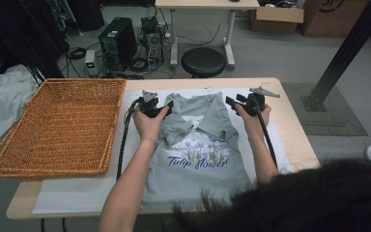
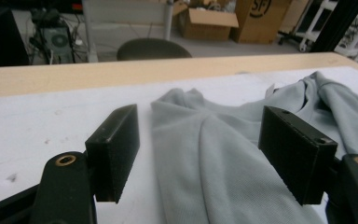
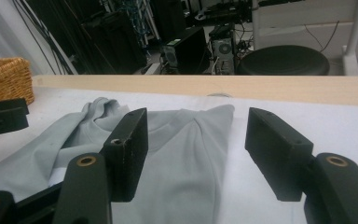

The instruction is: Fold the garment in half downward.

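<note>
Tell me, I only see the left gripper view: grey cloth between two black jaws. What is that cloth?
Observer: A grey T-shirt lying flat, sleeves folded in, printed "Tulip flower".
Visitor: Is the other gripper near it?
Observer: Yes. The right gripper is at the shirt's far right corner, jaws open astride its edge.
Visitor: Anything beside the shirt?
Observer: A wicker basket sits on the table's left side.
</note>
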A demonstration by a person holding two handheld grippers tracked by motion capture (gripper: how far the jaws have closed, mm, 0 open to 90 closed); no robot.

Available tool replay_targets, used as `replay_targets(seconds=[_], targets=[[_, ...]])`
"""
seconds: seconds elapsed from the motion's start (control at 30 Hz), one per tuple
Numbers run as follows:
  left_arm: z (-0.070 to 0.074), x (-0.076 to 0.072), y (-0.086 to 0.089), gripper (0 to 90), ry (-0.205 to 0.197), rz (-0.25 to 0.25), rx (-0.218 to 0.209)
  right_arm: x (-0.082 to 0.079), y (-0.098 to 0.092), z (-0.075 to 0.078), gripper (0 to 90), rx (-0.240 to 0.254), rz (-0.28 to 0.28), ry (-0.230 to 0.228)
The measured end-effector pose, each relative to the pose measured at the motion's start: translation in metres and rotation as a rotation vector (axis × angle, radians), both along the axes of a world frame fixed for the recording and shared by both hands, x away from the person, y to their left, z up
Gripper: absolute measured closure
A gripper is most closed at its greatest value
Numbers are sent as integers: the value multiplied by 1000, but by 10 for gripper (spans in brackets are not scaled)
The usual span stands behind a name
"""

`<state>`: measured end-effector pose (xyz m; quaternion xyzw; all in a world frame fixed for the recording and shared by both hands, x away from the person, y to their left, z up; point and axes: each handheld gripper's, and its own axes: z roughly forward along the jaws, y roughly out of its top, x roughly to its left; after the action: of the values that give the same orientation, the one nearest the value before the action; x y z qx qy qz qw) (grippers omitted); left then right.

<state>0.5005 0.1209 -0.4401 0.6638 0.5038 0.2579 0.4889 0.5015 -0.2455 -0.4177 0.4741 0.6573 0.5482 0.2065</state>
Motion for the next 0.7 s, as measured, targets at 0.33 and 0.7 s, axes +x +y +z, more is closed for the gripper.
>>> replay_targets(seconds=[0.33, 0.7], targets=[[-7, 24, -1, 405, 79, -42, -6, 39, 14, -11, 446, -45, 22, 70], [-22, 36, -7, 371, 102, -80, 5, 56, 21, -36, 472, -68, 22, 156]])
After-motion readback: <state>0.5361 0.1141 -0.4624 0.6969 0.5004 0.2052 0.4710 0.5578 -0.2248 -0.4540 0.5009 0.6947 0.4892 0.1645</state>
